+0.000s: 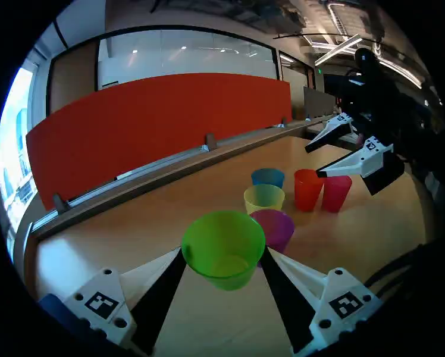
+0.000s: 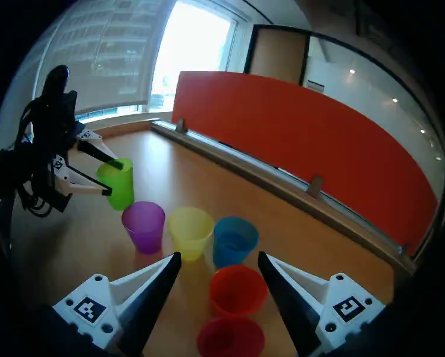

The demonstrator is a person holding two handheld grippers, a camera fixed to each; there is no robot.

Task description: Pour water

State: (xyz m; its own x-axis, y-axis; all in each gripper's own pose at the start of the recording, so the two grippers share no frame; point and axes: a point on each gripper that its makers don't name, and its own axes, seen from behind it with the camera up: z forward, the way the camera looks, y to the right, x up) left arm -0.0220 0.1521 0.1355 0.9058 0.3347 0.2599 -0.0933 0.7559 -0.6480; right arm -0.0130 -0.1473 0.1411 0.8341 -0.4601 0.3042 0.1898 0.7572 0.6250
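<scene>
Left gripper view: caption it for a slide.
Left gripper grips a green cup, five other coloured cups clustered beyond it on the wooden table.

No legible words, numbers, brand names or signs anywhere. Only square black-and-white coded markers [image 1: 101, 304], printed on the white body of the left gripper [image 1: 222, 250], one on each side. Same kind of marker [image 2: 89, 310] on each side of the right gripper [image 2: 218, 254]. Farther off in the left gripper view, one more such tag [image 1: 373, 144] on that right gripper. Block patterns only, bearing no letters or digits.
</scene>
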